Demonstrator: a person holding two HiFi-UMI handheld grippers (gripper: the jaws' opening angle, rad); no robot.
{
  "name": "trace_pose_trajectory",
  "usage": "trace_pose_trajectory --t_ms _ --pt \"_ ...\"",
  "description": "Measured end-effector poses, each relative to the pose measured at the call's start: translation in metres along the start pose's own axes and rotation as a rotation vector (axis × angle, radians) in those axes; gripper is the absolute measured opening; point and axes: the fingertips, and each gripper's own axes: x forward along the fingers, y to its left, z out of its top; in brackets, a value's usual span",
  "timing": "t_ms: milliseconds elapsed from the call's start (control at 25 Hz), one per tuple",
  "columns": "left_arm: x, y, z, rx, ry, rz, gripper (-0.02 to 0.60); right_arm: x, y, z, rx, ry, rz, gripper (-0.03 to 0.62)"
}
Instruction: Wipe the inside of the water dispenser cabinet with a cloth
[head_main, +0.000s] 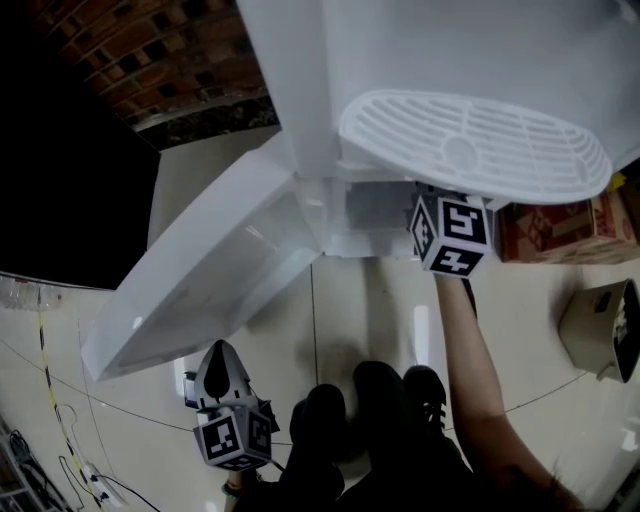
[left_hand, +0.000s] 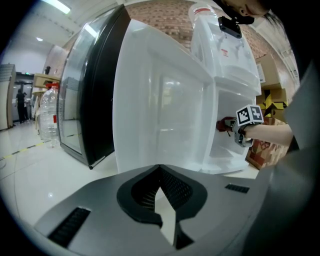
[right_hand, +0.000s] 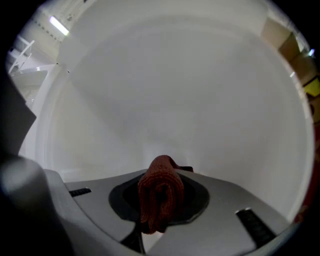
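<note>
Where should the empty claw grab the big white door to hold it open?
Probably the door's thin free edge, the one farthest from the hinge, pinched across its thickness. The left claw faces the door's inner side, so come from there. The flat face is too wide to pinch. The claw looks shut, so it must open first.

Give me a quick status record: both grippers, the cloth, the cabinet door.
right hand-held gripper: shut on the cloth, reaching inside the cabinet
left hand-held gripper: shut, empty, outside the cabinet, low near the floor
cabinet door: open
cloth: reddish-brown, bunched between the jaws
cloth touching the wall: cannot tell
</note>
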Motion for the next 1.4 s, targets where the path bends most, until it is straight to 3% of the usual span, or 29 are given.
trace_pose_trajectory --t_ms 200,360,840,1200,1400 --pt "0.002 -0.017 0.014 -0.05 0.009 -0.006 0.003 -0.041 -0.021 0.057 0.02 -0.188 -0.238 0.061" --pt "0.002 -0.017 0.015 -0.057 0.006 -0.006 0.003 -0.05 -0.038 0.066 0.05 -0.221 -0.316 0.061" --pt "-0.003 -0.01 -0.004 -0.031 0.004 -0.023 0.003 -0.071 -0.053 0.01 0.017 -0.075 -0.37 0.061" --pt "-0.014 -0.011 -0.008 -0.053 0.002 -0.022 0.003 -0.094 -0.051 -0.084 -0.045 0.188 -0.329 0.061" --pt "-0.019 -0.019 -0.011 -0.041 -0.004 -0.04 0.003 -0.1 -0.051 -0.102 -0.038 0.232 -0.299 0.061"
